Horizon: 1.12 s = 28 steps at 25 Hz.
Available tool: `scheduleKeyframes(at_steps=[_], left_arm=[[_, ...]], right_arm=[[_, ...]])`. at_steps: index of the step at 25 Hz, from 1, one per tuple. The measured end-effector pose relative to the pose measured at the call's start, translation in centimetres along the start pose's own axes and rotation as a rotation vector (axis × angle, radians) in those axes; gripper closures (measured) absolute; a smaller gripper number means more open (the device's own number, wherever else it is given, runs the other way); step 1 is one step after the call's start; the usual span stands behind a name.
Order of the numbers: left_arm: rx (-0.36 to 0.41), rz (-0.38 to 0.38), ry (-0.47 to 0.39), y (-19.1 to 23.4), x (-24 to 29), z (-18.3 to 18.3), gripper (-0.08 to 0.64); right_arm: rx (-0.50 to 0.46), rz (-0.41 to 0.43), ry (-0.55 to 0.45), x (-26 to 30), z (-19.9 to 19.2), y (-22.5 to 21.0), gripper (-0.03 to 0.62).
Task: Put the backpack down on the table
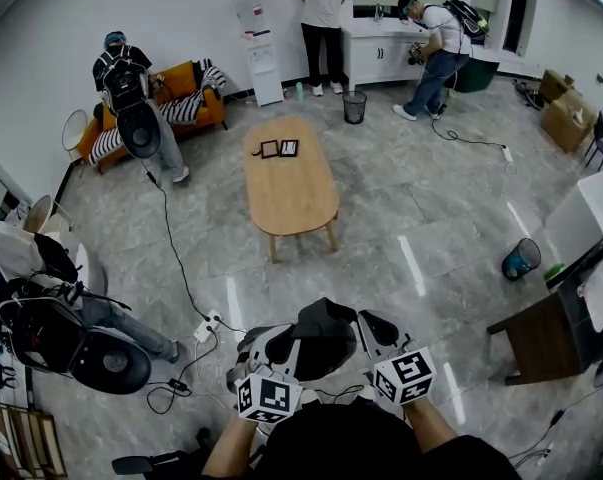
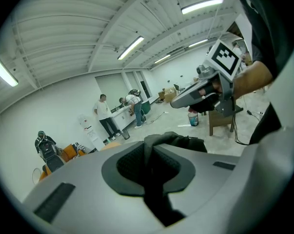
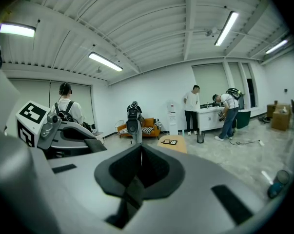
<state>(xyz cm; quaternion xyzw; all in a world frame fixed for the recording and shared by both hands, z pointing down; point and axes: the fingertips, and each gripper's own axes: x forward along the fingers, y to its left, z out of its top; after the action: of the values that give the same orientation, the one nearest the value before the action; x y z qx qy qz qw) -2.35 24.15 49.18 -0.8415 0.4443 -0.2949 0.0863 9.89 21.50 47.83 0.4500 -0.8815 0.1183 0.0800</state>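
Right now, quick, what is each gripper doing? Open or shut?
Left gripper: shut on the black backpack.
Right gripper: shut on the backpack too, pinching a thin dark part of it.

Black backpack (image 1: 322,340) well short of table (image 1: 290,196)

Oval light-wood table (image 1: 293,196) on grey marbled tile floor (image 1: 431,218), two small dark-framed flat squares (image 1: 270,149) side by side at its 12 o'clock end, black mesh bin (image 1: 355,107) on floor at 1 o'clock
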Motion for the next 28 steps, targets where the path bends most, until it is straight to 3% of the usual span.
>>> scheduleKeyframes(at_steps=[15, 28], left_arm=[[0.034, -0.069, -0.033, 1.2, -1.0, -3.9, 0.517], [0.040, -0.031, 0.014, 1.2, -1.5, -6.4, 0.517]], right_arm=[[0.009, -0.077, -0.014, 2.0, -1.9, 3.4, 0.581], [-0.008, -0.034, -0.007, 2.6, -3.4, 3.9, 0.581]])
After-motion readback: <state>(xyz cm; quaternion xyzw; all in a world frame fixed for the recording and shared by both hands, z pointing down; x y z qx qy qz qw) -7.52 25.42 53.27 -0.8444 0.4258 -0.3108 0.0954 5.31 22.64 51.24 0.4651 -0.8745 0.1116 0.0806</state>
